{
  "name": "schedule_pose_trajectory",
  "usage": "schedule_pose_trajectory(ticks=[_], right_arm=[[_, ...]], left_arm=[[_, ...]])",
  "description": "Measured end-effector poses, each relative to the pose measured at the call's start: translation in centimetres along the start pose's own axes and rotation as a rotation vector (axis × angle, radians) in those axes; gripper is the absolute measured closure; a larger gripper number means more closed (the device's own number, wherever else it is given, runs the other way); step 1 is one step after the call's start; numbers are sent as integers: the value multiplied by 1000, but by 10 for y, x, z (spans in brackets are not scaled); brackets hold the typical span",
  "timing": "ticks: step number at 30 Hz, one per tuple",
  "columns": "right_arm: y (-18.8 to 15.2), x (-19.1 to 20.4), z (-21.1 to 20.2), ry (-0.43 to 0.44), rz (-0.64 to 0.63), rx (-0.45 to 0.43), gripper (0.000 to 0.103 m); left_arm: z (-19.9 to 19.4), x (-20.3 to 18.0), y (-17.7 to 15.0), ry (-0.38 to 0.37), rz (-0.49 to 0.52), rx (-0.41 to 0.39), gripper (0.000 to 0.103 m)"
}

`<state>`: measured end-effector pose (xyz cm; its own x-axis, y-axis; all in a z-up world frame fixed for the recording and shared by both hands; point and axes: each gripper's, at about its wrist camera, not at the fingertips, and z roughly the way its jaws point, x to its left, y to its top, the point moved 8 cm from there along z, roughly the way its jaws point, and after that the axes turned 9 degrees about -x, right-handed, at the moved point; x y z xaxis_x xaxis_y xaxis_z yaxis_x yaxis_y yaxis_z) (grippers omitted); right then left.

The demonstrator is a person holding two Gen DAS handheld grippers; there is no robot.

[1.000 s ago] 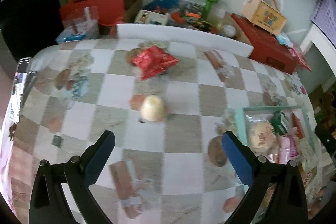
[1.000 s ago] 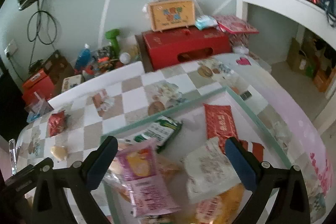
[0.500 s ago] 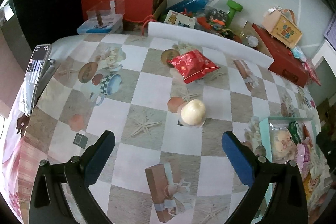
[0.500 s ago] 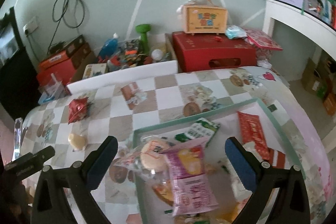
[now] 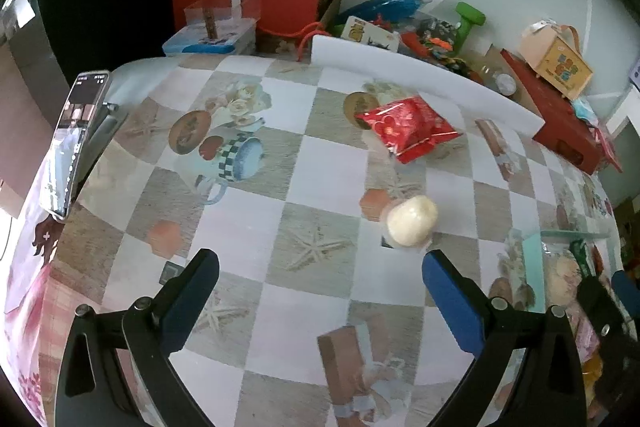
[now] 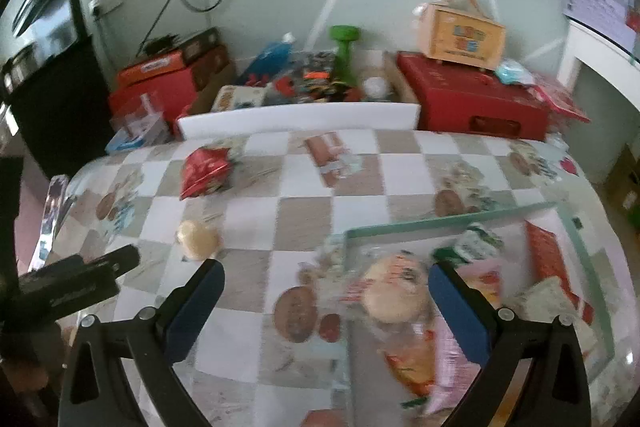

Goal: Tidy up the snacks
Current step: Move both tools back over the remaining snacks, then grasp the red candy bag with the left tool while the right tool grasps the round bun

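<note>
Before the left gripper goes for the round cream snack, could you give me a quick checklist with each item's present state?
1. Left gripper open and empty: ok.
2. Round cream snack lies alone on the table, apart from the red snack bag: ok.
3. Snack centred between the fingers: not ok, it sits toward the right finger.
4. Right gripper open, holding nothing: ok.
5. Room left in the tray: cannot tell, the view is blurred.
</note>
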<state>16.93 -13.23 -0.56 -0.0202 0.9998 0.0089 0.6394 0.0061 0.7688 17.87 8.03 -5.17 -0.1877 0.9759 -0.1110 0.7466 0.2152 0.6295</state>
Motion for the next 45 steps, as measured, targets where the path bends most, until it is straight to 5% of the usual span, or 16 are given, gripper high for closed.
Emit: schedule_pose_trajectory(ticks=[14, 34, 45], right_arm=[[-16, 76, 41, 96, -146, 3, 0], [-29, 117, 97, 162, -200, -9, 8], [-29, 114, 108, 185, -154, 20, 45]], left_arm=[[27, 44, -4, 32, -91, 37, 2], [51, 58, 3, 26, -180, 21, 2], [58, 58, 6, 53, -180, 17, 2]])
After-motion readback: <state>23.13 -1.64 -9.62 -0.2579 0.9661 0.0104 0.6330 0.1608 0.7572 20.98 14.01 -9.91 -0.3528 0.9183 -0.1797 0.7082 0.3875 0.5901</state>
